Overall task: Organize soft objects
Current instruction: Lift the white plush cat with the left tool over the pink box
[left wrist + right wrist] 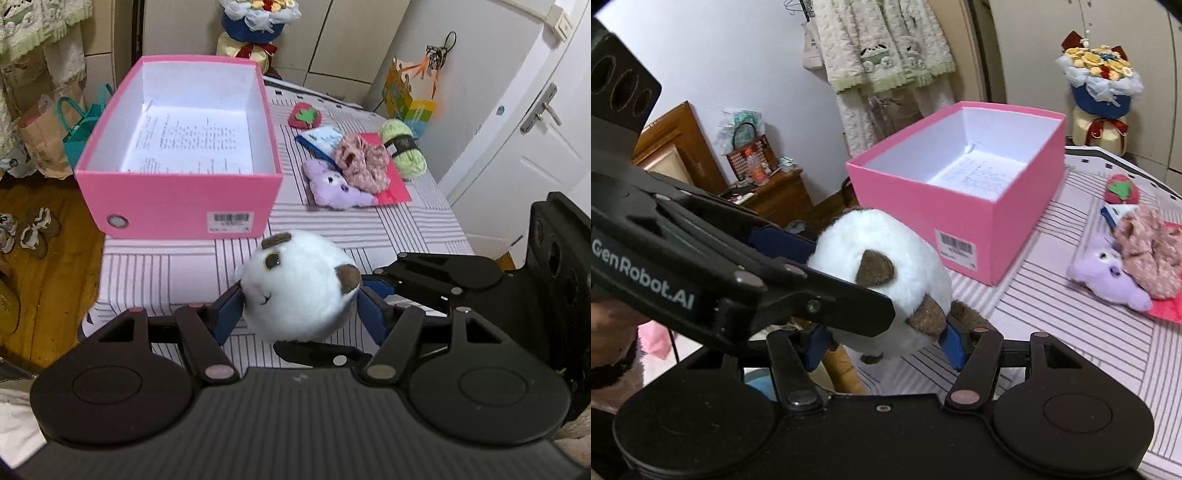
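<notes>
A round white plush with brown ears (299, 284) is gripped between the blue pads of my left gripper (297, 306), above the striped tablecloth (332, 229) near its front edge. My right gripper (882, 339) also closes its blue pads on the same plush (886, 266) from below; it shows in the left wrist view (424, 273) at the right. The open pink box (181, 147) stands just beyond, holding only a printed sheet. A purple plush (332, 184), pink knitted piece (364, 162), green yarn ball (402, 144) and red strawberry plush (304, 115) lie at the right.
A red card (391, 184) and a blue-edged packet (321, 140) lie under the soft items. Paper bags (55, 136) and shoes (29, 232) stand on the wooden floor at the left. A white door (535, 129) is at the right, a flower bouquet (255, 26) behind the box.
</notes>
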The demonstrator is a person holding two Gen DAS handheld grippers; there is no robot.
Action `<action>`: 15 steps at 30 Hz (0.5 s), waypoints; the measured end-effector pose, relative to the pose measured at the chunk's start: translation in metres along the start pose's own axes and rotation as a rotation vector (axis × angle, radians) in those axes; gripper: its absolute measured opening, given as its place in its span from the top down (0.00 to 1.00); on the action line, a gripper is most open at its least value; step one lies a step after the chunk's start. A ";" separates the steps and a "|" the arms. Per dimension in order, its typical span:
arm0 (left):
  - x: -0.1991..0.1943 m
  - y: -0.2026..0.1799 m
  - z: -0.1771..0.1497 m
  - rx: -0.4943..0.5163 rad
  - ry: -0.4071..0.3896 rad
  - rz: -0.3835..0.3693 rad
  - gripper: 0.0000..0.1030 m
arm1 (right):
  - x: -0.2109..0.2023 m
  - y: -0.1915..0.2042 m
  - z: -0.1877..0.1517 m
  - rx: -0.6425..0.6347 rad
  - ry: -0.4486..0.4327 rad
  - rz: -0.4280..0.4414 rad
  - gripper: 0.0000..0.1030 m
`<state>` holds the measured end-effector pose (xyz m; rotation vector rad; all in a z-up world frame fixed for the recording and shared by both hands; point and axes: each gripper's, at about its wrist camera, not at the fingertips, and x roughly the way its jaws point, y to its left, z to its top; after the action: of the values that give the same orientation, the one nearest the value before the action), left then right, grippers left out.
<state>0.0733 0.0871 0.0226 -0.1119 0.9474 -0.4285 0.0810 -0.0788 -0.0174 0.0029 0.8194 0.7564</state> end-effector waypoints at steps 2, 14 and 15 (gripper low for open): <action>-0.006 0.004 0.007 0.007 -0.008 -0.005 0.36 | -0.001 0.002 0.010 0.000 -0.004 0.005 0.36; -0.030 0.023 0.070 0.048 -0.151 -0.012 0.33 | 0.005 -0.012 0.080 -0.006 -0.093 0.003 0.34; -0.029 0.025 0.077 0.051 -0.160 -0.010 0.33 | 0.008 -0.015 0.086 -0.001 -0.099 0.005 0.34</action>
<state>0.1285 0.1144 0.0826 -0.1026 0.7779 -0.4457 0.1503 -0.0617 0.0331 0.0414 0.7249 0.7554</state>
